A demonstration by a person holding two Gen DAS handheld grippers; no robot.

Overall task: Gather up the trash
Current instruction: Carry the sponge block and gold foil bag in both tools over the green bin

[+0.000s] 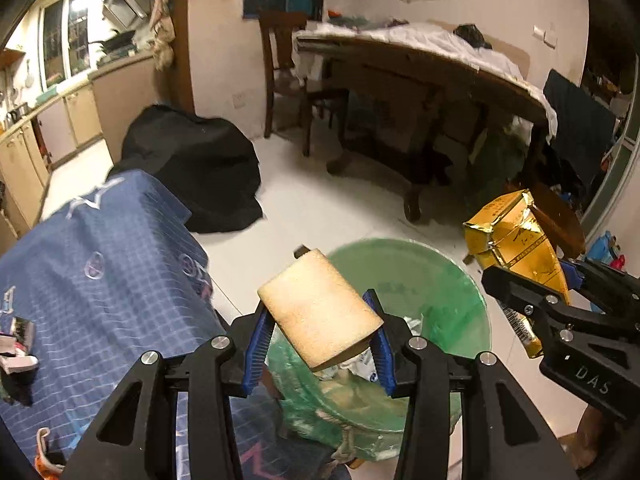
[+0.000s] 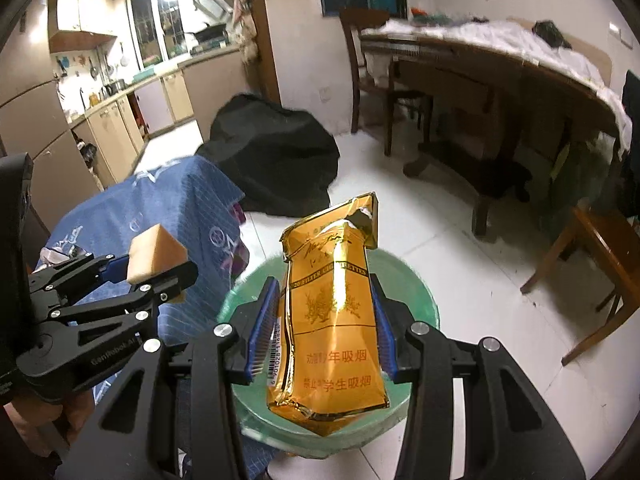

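While you hold both grippers out over the white floor (image 1: 320, 208), the biggest thing ahead is the long wooden table (image 1: 440, 68), draped with a white sheet (image 1: 432, 38), with a chair (image 1: 288, 72) at its far end. Left of that, a black heap of cloth (image 1: 192, 168) lies on the floor by the kitchen cabinets (image 1: 60, 128). Nearer you on the left, a blue checked cover (image 1: 100, 272) hangs over something bulky, with a few scraps lying on it at its left edge.

Just beside that cover stands the bin (image 1: 420, 280), lined with a green bag and already holding crumpled trash. A wooden stool (image 2: 600, 248) sits off to the right of it.

Your right gripper (image 2: 326, 320) is clamped on a crushed gold pack (image 2: 332, 320), squeezed between the blue pads (image 2: 262, 328) and standing upright, held above the bin's mouth. From the left wrist the same pack (image 1: 516, 248) shows near the bin's right rim.

Your left gripper (image 1: 320, 332) grips a tan sponge (image 1: 320, 312) across its width, tilted, directly over the bin's near edge. From the right wrist the sponge (image 2: 154, 256) is seen to the left, over the blue cover's side of the bin.
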